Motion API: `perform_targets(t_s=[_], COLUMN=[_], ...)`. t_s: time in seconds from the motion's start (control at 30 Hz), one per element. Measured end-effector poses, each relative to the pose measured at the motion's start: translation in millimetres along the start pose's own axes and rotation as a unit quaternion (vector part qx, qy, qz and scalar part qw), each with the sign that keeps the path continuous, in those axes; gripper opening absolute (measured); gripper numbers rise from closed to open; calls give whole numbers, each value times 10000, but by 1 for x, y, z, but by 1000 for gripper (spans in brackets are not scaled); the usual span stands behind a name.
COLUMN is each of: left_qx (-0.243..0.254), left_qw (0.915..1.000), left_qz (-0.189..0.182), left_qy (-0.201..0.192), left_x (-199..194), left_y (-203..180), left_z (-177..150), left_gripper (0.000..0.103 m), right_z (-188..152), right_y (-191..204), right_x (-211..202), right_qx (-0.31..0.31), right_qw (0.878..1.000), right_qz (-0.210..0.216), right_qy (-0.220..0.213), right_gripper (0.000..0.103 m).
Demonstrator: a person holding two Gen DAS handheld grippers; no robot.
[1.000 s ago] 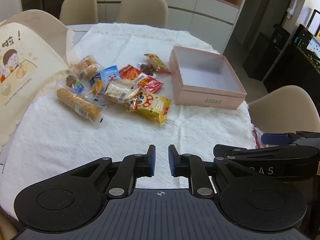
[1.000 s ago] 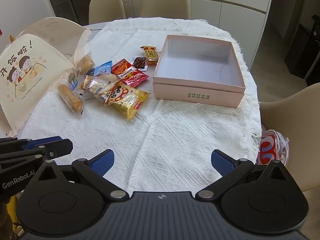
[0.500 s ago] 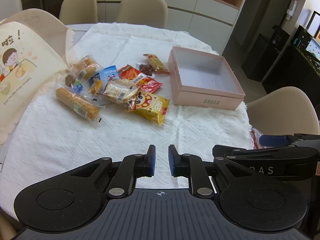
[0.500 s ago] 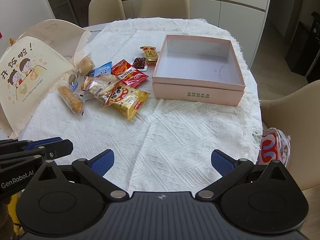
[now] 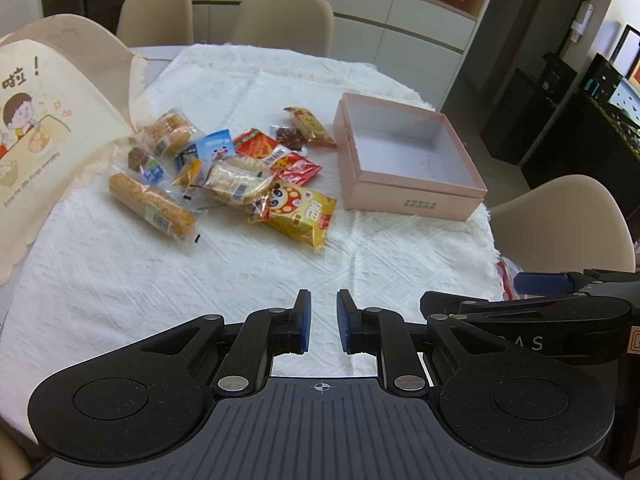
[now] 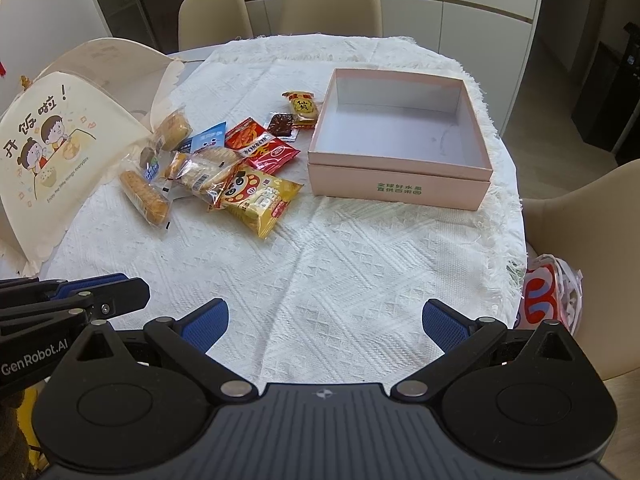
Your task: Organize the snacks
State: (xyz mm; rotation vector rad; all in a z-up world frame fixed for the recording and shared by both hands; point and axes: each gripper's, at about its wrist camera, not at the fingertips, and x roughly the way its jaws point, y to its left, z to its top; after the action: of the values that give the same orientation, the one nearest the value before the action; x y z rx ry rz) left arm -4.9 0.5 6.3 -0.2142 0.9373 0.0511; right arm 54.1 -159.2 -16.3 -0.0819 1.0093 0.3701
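Observation:
A pile of wrapped snacks lies on the white tablecloth left of an empty pink box (image 5: 404, 158) (image 6: 400, 140). The pile includes a yellow panda packet (image 5: 298, 210) (image 6: 258, 198), a long biscuit bar (image 5: 152, 206) (image 6: 144, 198), a red packet (image 6: 262, 146) and a round cracker pack (image 5: 238, 180). My left gripper (image 5: 322, 320) hovers over the table's near edge, nearly shut, holding nothing. My right gripper (image 6: 326, 320) is wide open and empty, also near the front edge, well short of the snacks.
A cream cloth bag with a cartoon print (image 5: 36, 136) (image 6: 52, 148) leans at the left by the pile. Beige chairs stand round the table (image 5: 280, 20) (image 6: 584, 240). A red and white plastic bag (image 6: 548, 296) sits beyond the right table edge.
Both views have pulled back slightly, so snacks and box look a little farther away. The jaws have not changed.

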Motion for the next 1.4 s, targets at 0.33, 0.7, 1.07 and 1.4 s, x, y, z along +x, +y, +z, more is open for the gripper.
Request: perform_targets(t_s=[0.33,0.7,1.07,1.4], left_qx=[-5,-22,-68,-184], left_qw=[10000,10000,9999,9996], left_qz=[-21,-45,-14,-41], left_qy=[7,55,86,194], left_x=[0,1,4,9], left_y=[1,2,4,10], left_z=[-1,-1,0,3], left_gripper=[18,18,18,18], right_z=[0,3,3,3], right_y=[0,-3,-4,-4], right_x=[0,1,2,2], right_qx=[8,48,66,75], right_qw=[10000,10000,10000,10000], right_qz=[10,46,48,27], right_qy=[20,34,24,34], right_gripper=[103,103,103,103])
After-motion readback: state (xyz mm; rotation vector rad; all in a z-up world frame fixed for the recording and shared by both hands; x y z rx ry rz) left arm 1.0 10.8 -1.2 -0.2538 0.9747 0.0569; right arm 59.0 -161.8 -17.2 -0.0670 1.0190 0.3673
